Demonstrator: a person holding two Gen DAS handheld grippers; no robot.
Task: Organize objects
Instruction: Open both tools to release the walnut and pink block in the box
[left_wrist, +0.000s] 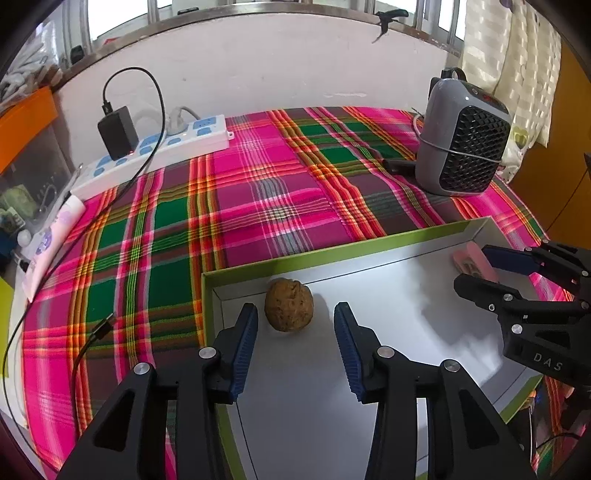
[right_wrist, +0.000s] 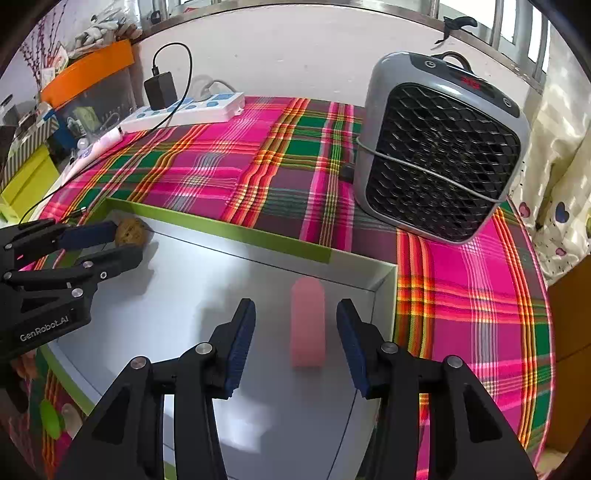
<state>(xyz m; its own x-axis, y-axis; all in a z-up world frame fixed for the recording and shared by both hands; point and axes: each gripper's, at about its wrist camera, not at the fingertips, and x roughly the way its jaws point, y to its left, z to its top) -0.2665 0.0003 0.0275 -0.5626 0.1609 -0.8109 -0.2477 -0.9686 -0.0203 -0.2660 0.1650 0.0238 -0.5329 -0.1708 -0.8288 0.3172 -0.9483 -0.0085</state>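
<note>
A white wall (left_wrist: 258, 66) rises behind the plaid-covered table (left_wrist: 258, 192), with bright windows (left_wrist: 122, 14) above a sill.

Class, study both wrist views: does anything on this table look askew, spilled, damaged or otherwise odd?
Nothing spilled or broken. One oddity: a thin cord is wrapped around the grey heater. The walnut and pink object lie in the tray.

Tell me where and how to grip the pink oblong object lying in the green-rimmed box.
Grip the pink oblong object across its narrow width at mid-length, coming down from above with the right gripper. It lies flat on the box floor, its long sides facing the two open fingers, so they would likely close squarely on them.
</note>
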